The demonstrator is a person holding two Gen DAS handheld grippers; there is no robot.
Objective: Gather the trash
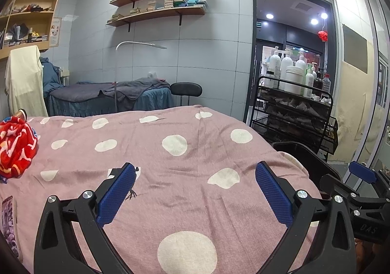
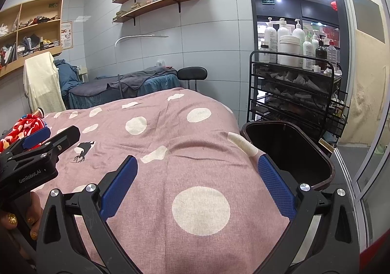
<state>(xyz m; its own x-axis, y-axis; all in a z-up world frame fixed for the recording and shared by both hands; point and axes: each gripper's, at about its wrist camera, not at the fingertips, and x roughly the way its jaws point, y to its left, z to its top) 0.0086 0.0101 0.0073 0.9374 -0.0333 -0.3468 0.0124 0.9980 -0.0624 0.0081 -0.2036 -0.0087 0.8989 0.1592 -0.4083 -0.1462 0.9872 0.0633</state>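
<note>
A: Where do things stand?

B: Both tools hang over the pink polka-dot blanket (image 1: 185,176) with nothing between their pads. The left gripper (image 1: 195,191) has its fingers spread wide; so does the right gripper (image 2: 197,188).

A: Any trash in sight?

B: None that I can name for sure. The blanket ahead looks bare. At its far left lies a crumpled red patterned cloth (image 1: 15,147), with a small round-topped thing just behind it, too small to identify. A flat printed item (image 1: 8,220) lies at the left edge near the left gripper.

A: And the bin?

B: The dark trash bin (image 2: 287,152) stands open just beside the bed's right side, below the black trolley (image 2: 292,93) of bottles.

A: So which step?

B: Searching, I judge. Next calls for swinging left towards those items and picking a target.
</note>
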